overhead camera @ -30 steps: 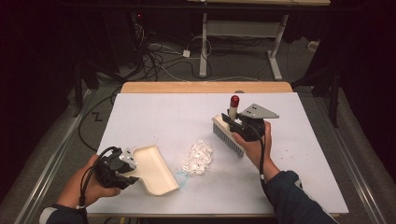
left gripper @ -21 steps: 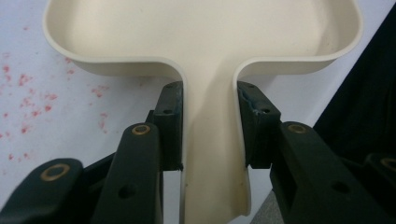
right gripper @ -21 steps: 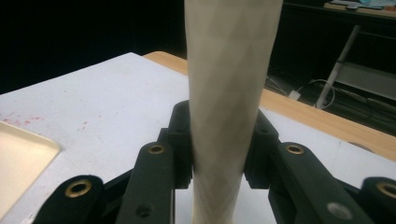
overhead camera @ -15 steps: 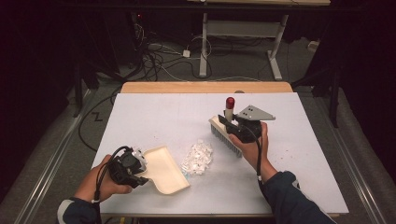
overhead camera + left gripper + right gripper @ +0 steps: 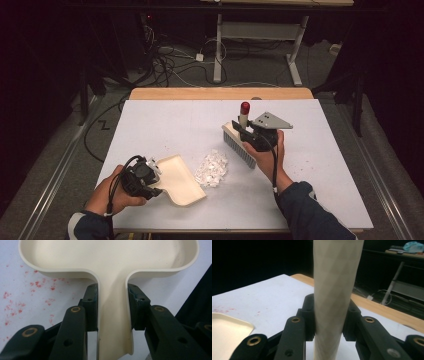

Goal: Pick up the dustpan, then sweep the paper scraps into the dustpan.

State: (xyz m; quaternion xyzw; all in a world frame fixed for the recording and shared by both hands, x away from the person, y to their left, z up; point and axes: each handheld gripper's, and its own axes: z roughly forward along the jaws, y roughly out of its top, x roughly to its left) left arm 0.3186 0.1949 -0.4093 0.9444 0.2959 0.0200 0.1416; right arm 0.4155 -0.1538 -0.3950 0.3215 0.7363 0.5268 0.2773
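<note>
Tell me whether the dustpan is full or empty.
Empty. The cream dustpan shows a bare tray in the high view and the left gripper view; the white scraps lie on the table beside it.

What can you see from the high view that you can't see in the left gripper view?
The high view takes in the pile of white scraps, the brush with its red-tipped handle, the right gripper clamped on that handle, and both of the person's hands. The left gripper view adds close detail: red specks on the table and the pads pressing the dustpan's handle from both sides. Both share the cream dustpan, held by the left gripper, and the white table.
</note>
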